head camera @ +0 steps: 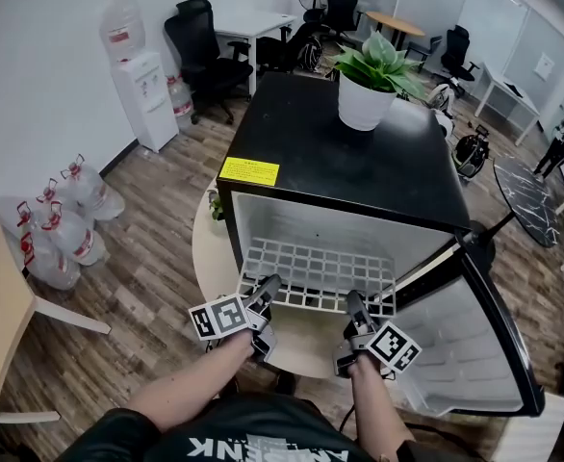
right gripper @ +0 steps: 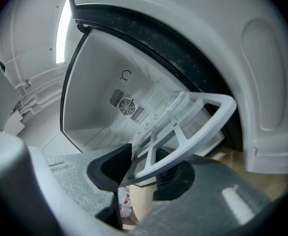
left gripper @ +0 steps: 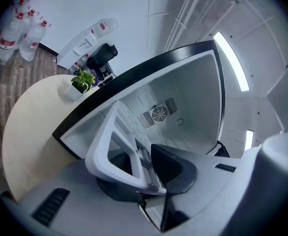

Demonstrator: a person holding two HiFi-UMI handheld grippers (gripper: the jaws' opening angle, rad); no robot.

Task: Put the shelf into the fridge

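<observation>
Yellow sticker (head camera: 249,171) on fridge (head camera: 340,157) top, words too small to read; white grid shelf (head camera: 320,269) partly inside fridge, front rim pinched by left gripper (head camera: 268,289) and right gripper (head camera: 354,302)

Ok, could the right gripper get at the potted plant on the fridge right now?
Probably not yet: the right gripper is clamped on the front edge of the shelf at the fridge opening. The potted plant stands clear on the fridge top, nothing over it, but the shelf must go first.

One fridge (head camera: 330,157), one shelf (head camera: 325,268), one potted plant (head camera: 364,104)
Two grippers, left gripper (head camera: 269,287) and right gripper (head camera: 355,302), the plant beyond both
</observation>
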